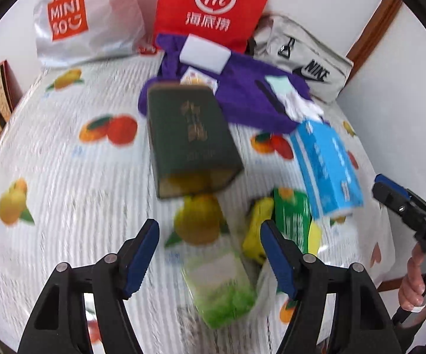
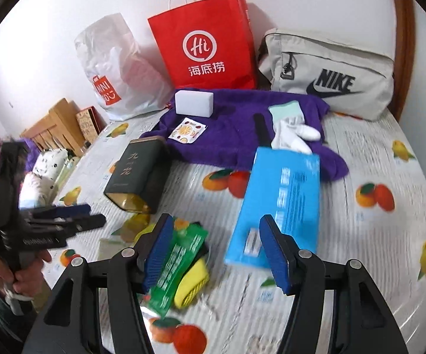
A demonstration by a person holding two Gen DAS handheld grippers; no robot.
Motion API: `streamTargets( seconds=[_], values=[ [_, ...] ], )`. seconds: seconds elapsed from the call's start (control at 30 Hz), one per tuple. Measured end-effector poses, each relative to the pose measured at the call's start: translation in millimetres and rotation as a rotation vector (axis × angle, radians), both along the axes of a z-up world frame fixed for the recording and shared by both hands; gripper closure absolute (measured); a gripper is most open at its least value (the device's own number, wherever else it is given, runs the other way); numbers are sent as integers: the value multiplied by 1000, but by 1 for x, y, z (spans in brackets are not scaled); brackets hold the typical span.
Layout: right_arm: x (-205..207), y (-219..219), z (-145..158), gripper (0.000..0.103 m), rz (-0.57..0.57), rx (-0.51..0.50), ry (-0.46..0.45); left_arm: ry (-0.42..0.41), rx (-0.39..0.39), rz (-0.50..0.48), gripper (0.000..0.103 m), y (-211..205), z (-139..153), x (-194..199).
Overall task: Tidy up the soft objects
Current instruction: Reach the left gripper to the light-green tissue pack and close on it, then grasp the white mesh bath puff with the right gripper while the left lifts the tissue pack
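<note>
Fruit-print bedspread (image 2: 360, 153), possibly tissue pack (image 2: 283, 203) nearby.

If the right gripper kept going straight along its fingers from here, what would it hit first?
Probably the blue box: it lies just past the open right gripper, overlapping the right finger in the right wrist view. The green packet sits left of that line. Depth is uncertain.

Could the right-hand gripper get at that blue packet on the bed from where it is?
Probably yes. The right gripper is open and empty, and the blue packet lies flat on the bedspread just ahead of its fingers, its near end uncovered. Only a white glove lies at its far end.
</note>
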State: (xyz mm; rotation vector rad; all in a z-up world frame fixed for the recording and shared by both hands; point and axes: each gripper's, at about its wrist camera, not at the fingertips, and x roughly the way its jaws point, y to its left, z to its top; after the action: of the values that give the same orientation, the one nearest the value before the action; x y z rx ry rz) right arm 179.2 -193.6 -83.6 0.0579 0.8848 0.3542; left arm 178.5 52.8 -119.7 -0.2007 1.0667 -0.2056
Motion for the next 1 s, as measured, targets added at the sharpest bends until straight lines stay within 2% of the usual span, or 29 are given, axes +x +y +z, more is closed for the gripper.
streamTargets(
  seconds=[0.27, 0.43, 0.53, 0.57, 0.6, 0.63, 0.77, 1.0],
  values=[
    [-44, -13, -16, 42, -16, 4, 1, 69, 11, 22, 32, -18, -35, -26],
    [-60, -18, -27, 42, -22, -31, -1, 99, 77, 49, 30, -31, -51, -21],
    [-66, -20, -32, 42, -21, -41, 3, 52, 126, 48, 29, -38, -49, -18],
    [-67, -20, -34, 42, -19, -44, 4, 42, 125, 52, 34, -37, -49, -16],
    [-68, -20, -35, 42, -20, -49, 4, 26, 126, 56, 48, -35, -48, -14],
    [-69, -19, -37, 42, -21, -54, 5, 17, 132, 57, 51, -33, -47, -12],
    [-69, -12, -44, 42, -5, -62, 15, -9, 125, 67, 52, -19, -40, -10],
    [-63, 15, -50, 42, 39, -59, 27, -45, 188, 107, 52, 10, -36, -13]
  ],
)
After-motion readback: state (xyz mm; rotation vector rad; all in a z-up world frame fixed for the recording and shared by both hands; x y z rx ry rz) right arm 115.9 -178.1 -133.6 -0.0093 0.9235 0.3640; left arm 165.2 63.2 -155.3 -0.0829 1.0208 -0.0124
